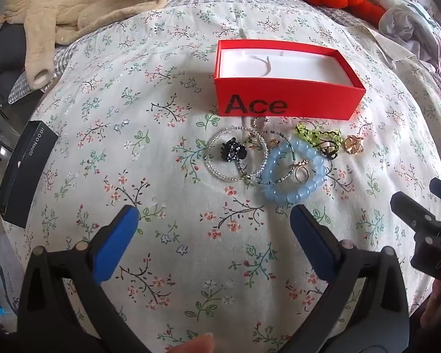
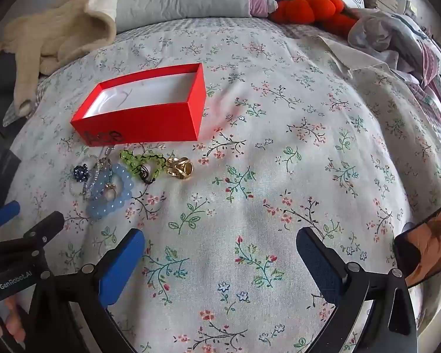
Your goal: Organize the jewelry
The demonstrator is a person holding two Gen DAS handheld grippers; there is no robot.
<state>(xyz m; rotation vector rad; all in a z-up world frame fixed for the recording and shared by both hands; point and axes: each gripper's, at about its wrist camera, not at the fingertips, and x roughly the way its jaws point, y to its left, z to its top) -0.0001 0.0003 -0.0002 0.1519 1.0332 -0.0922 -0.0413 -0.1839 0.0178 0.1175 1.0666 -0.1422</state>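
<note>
Nearest you, your left hand-held gripper [image 1: 214,220] and right hand-held gripper [image 2: 220,245] both hang spread wide and empty above the floral bed cover [image 2: 279,147]. Nothing is picked yet, so you look to be at the first pick. Just beyond, the jewelry lies tangled: blue bead bracelet [image 1: 297,173], clear bead bracelets [image 1: 235,154], green bead bracelet [image 1: 317,133], gold ring [image 1: 355,144]. Behind them the red box [image 1: 285,100] stands open. Take one loose piece first, probably the gold ring.
</note>
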